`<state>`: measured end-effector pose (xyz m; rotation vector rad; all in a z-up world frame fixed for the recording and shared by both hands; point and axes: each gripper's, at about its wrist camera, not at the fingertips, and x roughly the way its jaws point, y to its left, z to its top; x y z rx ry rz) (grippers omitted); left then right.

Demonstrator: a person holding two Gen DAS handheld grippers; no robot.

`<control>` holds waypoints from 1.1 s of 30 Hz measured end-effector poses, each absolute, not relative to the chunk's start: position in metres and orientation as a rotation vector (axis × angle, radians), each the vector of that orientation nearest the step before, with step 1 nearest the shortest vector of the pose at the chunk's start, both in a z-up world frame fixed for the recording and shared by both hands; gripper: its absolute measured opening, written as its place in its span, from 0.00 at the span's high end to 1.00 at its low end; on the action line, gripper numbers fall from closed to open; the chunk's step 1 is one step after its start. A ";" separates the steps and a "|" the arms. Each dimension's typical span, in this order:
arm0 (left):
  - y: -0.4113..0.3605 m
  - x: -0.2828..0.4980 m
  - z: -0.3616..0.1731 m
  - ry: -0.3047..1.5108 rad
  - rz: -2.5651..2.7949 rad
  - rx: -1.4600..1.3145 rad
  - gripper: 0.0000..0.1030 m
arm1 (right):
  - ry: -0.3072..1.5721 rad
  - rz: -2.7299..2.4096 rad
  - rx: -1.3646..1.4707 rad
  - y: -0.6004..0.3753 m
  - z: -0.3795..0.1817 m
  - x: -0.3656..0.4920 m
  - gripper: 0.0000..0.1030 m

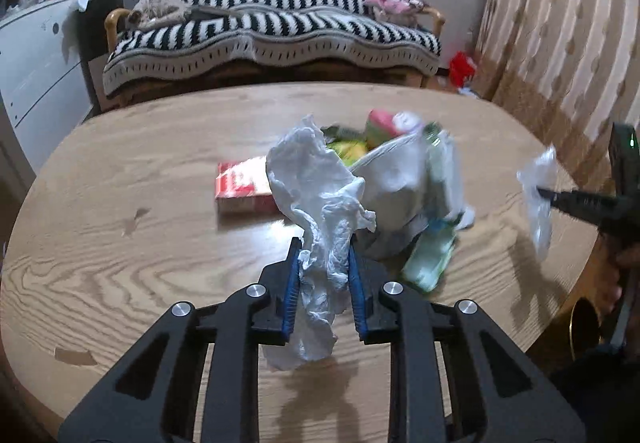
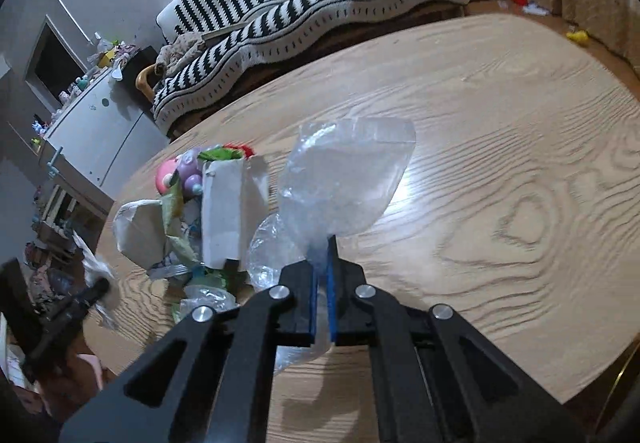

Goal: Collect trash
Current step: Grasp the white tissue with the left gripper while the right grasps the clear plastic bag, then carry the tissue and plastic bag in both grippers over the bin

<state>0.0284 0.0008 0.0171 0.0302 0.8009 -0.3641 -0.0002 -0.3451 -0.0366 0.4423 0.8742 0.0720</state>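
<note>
Presently, the wooden table point(image 1: 120, 171) carries the work, an oval top with a striped sofa point(image 1: 272, 27) beyond its far edge and a white cabinet point(image 1: 36, 55) off its left side. Near the middle of the table sits a heap of trash: a white bag point(image 1: 394, 183) standing open with wrappers and a pink item showing at its mouth, and a green packet point(image 1: 430, 259) lying against its near side. A red box point(image 1: 240, 187) lies flat just left of the heap, partly hidden by held paper.

The left gripper point(image 1: 324, 263) is raised above the near part of the table, its blue-padded jaws clenched on a crumpled white tissue point(image 1: 320, 195), which stands up between the pads and hangs below them, clear of the tabletop.

The right gripper point(image 2: 322, 263) is off to the right side of the heap, jaws pressed nearly together and grasping a clear plastic wrapper point(image 2: 344, 179) by its lower end; the wrapper fans out above the fingertips. In the left wrist view this wrapper appears near the table's right edge, well apart from the bag.

A small scuff point(image 1: 134, 219) marks the left part of the tabletop.
</note>
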 end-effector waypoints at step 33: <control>-0.534 -0.180 -0.058 0.854 -1.301 0.397 0.79 | 0.911 -0.834 0.680 -0.697 -0.109 -0.355 0.96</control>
